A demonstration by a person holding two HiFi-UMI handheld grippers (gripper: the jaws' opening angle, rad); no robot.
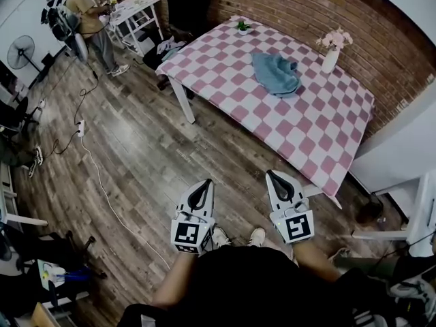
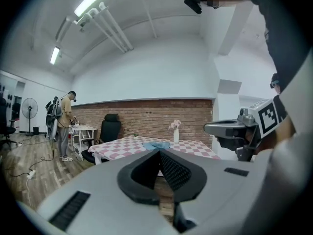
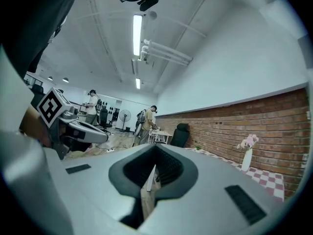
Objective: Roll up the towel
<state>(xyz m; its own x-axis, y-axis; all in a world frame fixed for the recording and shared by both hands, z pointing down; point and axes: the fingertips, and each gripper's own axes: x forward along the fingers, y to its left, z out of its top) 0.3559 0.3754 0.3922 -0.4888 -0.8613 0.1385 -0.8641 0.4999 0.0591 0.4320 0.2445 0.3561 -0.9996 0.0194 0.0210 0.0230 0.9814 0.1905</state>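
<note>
A crumpled blue towel [image 1: 276, 73] lies on the pink-and-white checked table [image 1: 225, 73] near its far side; in the left gripper view the towel [image 2: 156, 144] shows as a flat blue heap. Both grippers hang over the wooden floor, well short of the table's near edge. My left gripper [image 1: 204, 183] is shut with nothing in it, its jaws [image 2: 159, 154] meeting in a point. My right gripper [image 1: 274, 175] is beside it, also shut and empty [image 3: 155, 150]. Each gripper shows in the other's view: the right gripper [image 2: 230, 129] and the left gripper [image 3: 83, 129].
A white vase with pink flowers [image 1: 332, 50] and a small green plant [image 1: 242, 26] stand on the table by the brick wall. A black chair [image 1: 187, 5], a white cart [image 1: 136, 16], a person [image 1: 88, 19], a fan [image 1: 20, 50] and a floor cable [image 1: 80, 128] lie to the left.
</note>
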